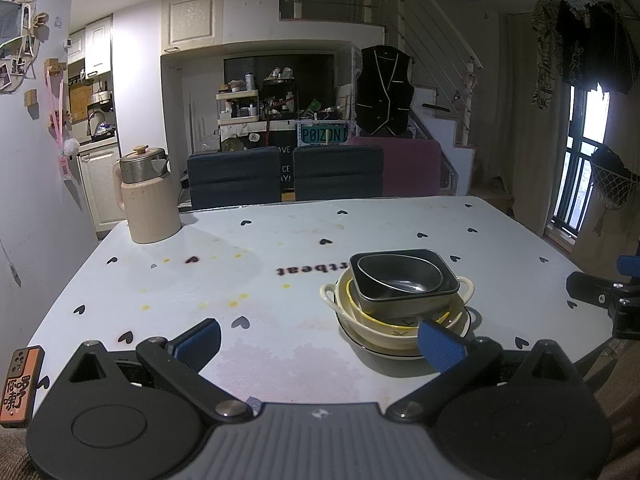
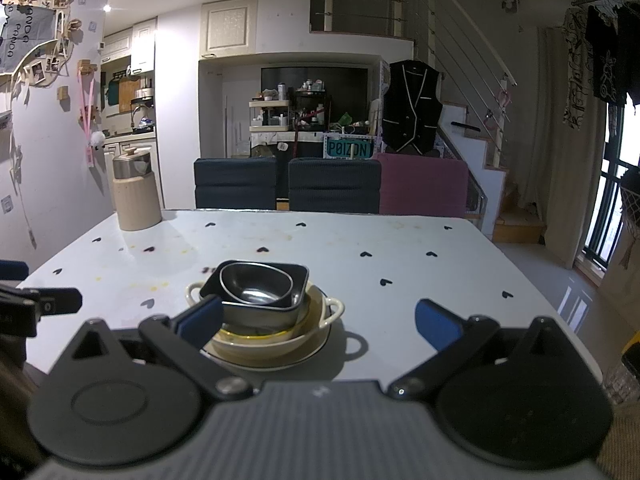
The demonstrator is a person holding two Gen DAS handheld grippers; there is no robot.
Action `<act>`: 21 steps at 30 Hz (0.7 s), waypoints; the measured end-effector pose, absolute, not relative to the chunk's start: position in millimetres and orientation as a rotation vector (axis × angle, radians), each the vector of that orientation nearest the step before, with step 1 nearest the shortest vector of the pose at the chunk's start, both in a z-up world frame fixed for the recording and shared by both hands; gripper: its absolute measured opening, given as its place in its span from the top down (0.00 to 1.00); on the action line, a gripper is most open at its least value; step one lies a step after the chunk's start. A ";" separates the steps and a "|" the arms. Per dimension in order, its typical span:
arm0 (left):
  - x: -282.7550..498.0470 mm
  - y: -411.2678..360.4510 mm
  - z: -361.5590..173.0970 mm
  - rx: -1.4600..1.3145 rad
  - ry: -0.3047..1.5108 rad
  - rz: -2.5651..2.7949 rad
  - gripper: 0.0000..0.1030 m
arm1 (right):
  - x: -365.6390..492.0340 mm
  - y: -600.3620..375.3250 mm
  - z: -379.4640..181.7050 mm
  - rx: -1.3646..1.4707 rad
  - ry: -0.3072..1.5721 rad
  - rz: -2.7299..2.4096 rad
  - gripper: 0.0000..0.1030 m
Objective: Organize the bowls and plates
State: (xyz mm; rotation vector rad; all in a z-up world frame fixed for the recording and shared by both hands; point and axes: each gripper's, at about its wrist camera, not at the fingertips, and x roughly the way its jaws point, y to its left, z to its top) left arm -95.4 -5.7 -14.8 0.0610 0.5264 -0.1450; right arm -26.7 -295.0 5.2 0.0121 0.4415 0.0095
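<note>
One stack of dishes stands on the white table (image 1: 280, 352): a white plate with a dark rim (image 1: 376, 350) at the bottom, a cream two-handled bowl (image 1: 340, 304), a yellow-rimmed bowl (image 1: 362, 312), a dark rectangular dish (image 1: 400, 304) and a dark oval bowl (image 1: 396, 276) on top. My left gripper (image 1: 320, 344) is open, low over the near table edge, left of the stack. In the right wrist view the same stack (image 2: 264, 308) sits just ahead. My right gripper (image 2: 320, 320) is open too, its left fingertip (image 2: 200, 320) in front of the stack. Neither holds anything.
A beige kettle with a metal lid (image 1: 146, 196) stands at the far left corner of the table. Two dark chairs (image 1: 234, 178) and a pink one (image 1: 410, 170) line the far side. The other gripper (image 1: 600, 300) shows at the right edge.
</note>
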 end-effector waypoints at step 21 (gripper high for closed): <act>-97.7 -1.1 -15.9 0.057 0.532 -0.123 0.00 | -26.8 -294.8 4.6 0.011 0.442 0.010 0.00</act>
